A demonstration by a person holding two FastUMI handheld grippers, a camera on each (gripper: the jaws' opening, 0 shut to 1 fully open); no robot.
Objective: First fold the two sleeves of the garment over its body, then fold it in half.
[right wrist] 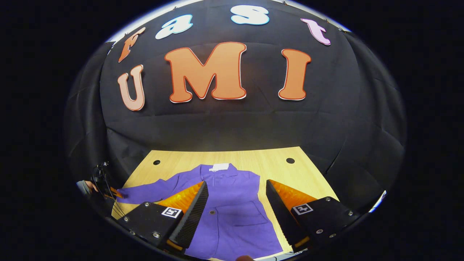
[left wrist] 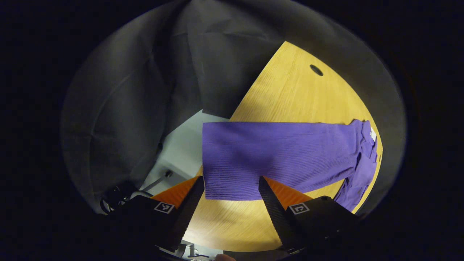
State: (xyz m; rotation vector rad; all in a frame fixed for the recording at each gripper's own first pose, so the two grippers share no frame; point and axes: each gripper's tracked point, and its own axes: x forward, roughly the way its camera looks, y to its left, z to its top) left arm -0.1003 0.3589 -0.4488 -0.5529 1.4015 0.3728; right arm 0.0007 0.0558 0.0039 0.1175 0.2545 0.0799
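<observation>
A purple ribbed garment (right wrist: 232, 214) lies flat on the wooden table (right wrist: 275, 163), its collar with a white label (right wrist: 219, 166) at the far side. One wide sleeve (left wrist: 275, 156) stretches out sideways to the table's edge. My left gripper (left wrist: 231, 181) stands open at the cuff end of that sleeve, the cuff's edge showing between its fingertips. It also appears small at the sleeve's tip as the left gripper (right wrist: 112, 194) in the right gripper view, with a hand behind it. My right gripper (right wrist: 236, 184) hovers open over the garment's buttoned front, holding nothing.
Round cable holes (right wrist: 290, 160) mark the table's far corners, and one hole (left wrist: 316, 70) shows in the left gripper view. Pale floor (left wrist: 181, 148) and a stand with cables (left wrist: 119, 195) lie beyond the table's edge. Black cloth walls the booth.
</observation>
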